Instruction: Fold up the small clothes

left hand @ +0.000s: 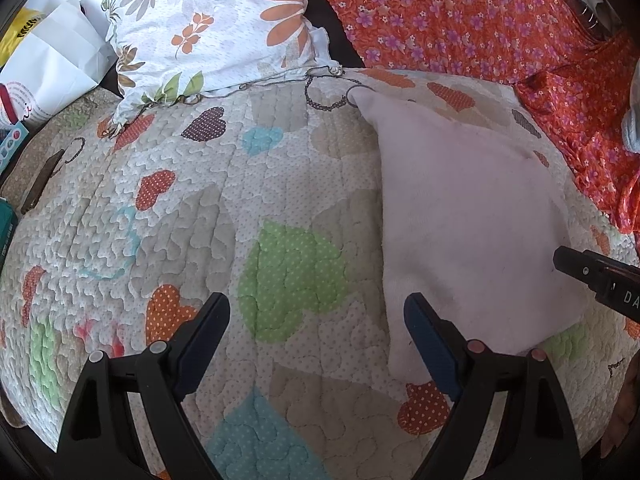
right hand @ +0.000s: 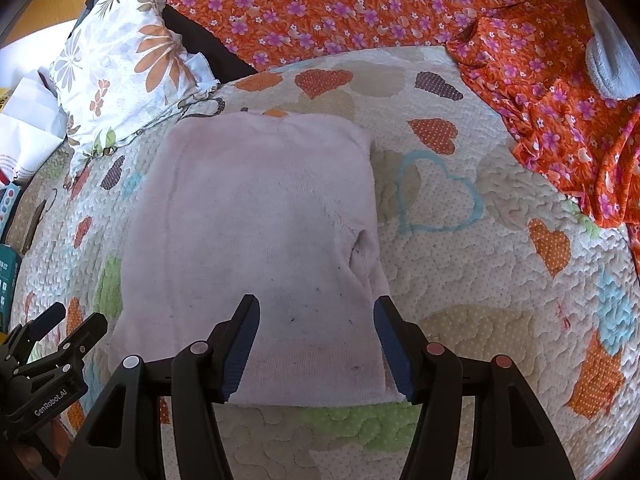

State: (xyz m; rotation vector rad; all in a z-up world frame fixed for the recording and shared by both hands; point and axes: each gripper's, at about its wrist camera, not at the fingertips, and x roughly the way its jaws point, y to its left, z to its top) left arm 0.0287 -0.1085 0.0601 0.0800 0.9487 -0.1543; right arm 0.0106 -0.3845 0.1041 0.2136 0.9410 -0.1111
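Note:
A small pale pink garment lies folded flat in a rough rectangle on the heart-patterned quilt. It also shows in the left wrist view, at the right. My right gripper is open and empty, its jaws held just above the garment's near edge. My left gripper is open and empty over the quilt, just left of the garment. The right gripper's tip shows at the right edge of the left wrist view. The left gripper shows at the lower left of the right wrist view.
A floral pillow lies at the back left, also seen in the right wrist view. An orange flowered cloth covers the back and right. White paper bags and boxes sit at the left. A grey fuzzy item lies far right.

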